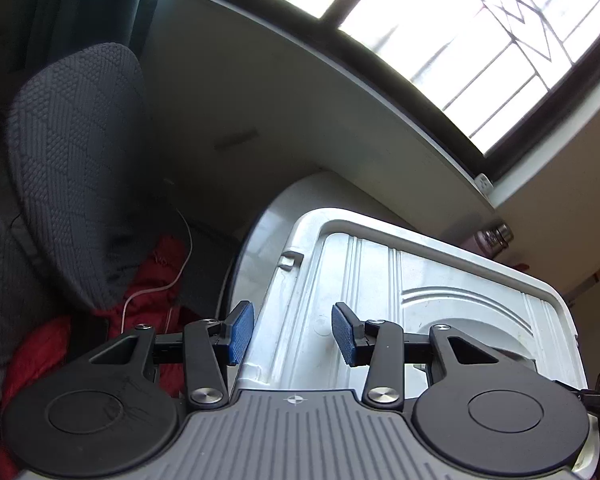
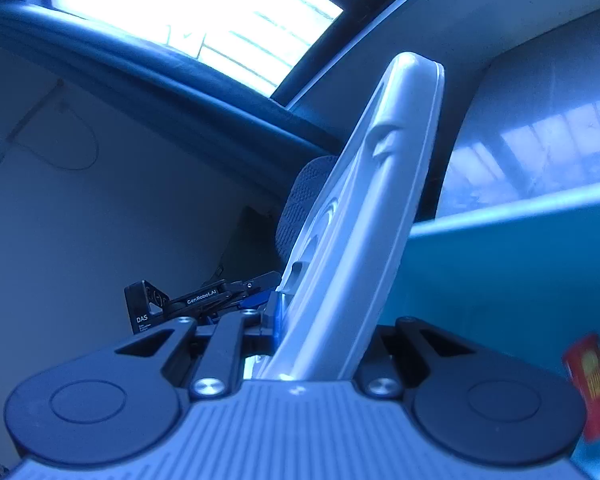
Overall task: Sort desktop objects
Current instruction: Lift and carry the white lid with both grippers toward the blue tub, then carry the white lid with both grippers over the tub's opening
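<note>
A large white plastic lid (image 1: 420, 280) with moulded ribs is held up at a tilt in front of the window. My left gripper (image 1: 292, 334) is open, its blue pads (image 1: 242, 330) apart, one each side of the lid's left edge without touching it. In the right wrist view my right gripper (image 2: 320, 332) is shut on the lid (image 2: 364, 220), which rises edge-on from between its fingers. The left gripper (image 2: 204, 300) shows there beyond the lid at its left.
A grey fabric chair back (image 1: 76, 160) stands left, with red cloth (image 1: 152, 292) and a white cable (image 1: 156, 284) below it. A white desktop (image 1: 340, 92) curves under the barred window (image 1: 480, 32). A teal box wall (image 2: 500, 280) and a red packet (image 2: 592, 384) are at right.
</note>
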Available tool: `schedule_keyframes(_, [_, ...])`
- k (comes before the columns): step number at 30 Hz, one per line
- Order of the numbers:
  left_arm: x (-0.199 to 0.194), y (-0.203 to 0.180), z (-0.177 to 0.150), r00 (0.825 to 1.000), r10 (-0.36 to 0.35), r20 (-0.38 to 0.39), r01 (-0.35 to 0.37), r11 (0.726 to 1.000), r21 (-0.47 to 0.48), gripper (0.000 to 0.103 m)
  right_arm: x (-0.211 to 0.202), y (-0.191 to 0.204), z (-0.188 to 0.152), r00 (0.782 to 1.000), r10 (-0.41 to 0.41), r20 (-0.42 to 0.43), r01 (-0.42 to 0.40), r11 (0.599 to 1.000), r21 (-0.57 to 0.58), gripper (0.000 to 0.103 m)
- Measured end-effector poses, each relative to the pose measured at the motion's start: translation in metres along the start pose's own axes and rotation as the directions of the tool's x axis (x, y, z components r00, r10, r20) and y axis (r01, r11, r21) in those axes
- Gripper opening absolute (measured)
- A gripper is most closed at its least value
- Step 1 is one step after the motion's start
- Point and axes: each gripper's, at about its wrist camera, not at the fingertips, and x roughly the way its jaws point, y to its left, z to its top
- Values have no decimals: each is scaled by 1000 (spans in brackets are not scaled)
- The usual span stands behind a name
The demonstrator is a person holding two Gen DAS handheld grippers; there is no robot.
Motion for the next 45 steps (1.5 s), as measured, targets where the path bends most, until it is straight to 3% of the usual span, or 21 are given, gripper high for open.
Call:
schedule_keyframes(15, [-93, -46, -142, 999, 31, 15, -31, 999, 40, 44, -83, 1, -108, 999, 45, 17, -45, 999, 5, 14])
schedule_keyframes(22, [-124, -52, -177, 999, 51, 18, -52, 997, 63, 44, -112, 3, -151, 997, 70, 23, -71, 997, 16, 14])
schedule_keyframes(33, [-162, -47, -207, 999, 37, 27, -40, 995, 88, 44, -127, 15, -190, 995, 82, 49, -82, 997, 10, 14])
schedule_keyframes(45, [-235, -23, -266, 999, 29, 23, -31, 995, 98, 44, -131, 43, -269, 993, 92, 71, -94, 995, 21, 14])
